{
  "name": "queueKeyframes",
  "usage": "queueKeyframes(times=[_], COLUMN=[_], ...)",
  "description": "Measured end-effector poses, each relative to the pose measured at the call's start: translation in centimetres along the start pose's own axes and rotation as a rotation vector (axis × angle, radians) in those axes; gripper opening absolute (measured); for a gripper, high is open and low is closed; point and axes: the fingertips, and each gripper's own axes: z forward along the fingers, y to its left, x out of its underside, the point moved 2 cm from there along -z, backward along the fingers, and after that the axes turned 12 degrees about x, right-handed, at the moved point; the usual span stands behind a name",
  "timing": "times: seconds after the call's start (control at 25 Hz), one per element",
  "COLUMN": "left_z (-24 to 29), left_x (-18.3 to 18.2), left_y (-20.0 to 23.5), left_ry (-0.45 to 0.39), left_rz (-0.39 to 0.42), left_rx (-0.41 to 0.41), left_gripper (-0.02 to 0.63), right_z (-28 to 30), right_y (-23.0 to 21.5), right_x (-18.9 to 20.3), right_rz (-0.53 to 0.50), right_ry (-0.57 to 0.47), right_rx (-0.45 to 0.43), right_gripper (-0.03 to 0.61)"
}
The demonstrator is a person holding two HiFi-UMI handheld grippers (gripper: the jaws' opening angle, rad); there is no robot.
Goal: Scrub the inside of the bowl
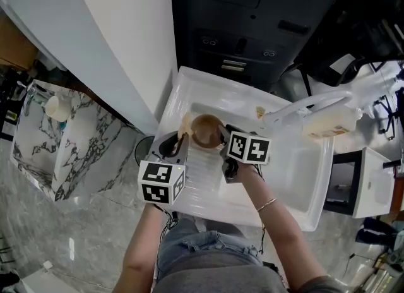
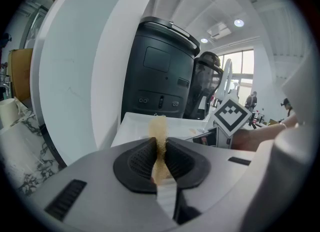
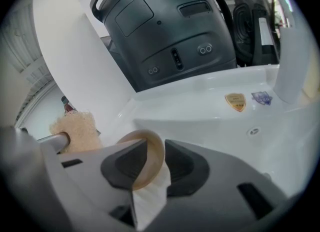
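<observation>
We log: left hand-held gripper (image 2: 161,151) shut tight on the scrub pad (image 2: 159,127); right hand-held gripper (image 3: 156,161) pinches the bowl (image 1: 205,131) rim. In the head view the bowl sits at the pad's 3 o'clock, just beside it.

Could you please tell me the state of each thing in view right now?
left gripper: shut on the sponge.
right gripper: shut on the rim of the bowl.
sponge: clamped, beside the bowl, not inside.
bowl: held over the sink, looks empty.
faucet: no water seen running.
</observation>
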Motion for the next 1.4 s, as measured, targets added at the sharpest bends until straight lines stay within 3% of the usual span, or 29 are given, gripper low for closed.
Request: queueKeyframes(times=[0.4,0.72,1.4], left_z=[-0.4,-1.2,-4.5], left_x=[-0.5,-1.3,-2.0], left_y=[-1.1,-1.8,-2.4], left_ry=[-0.027,-0.057,-0.101], left_rz=[0.032,0.062,0.129], left_rx=[0.019,0.039,0.093], left_gripper=[0.046,0.046,0.046], right_z=[-3.2,-6.4,-13.0], right_y=[0.4,1.2,5.1], right_x=[-1.8,-2.5,-1.1], right_rz=[-0.061,-0.121,-0.201], right_ry=[-0.118,-0.223,-0.426], right_rx=[0.033,0.052,0.035], right_gripper=[0.100,0.025,0.009])
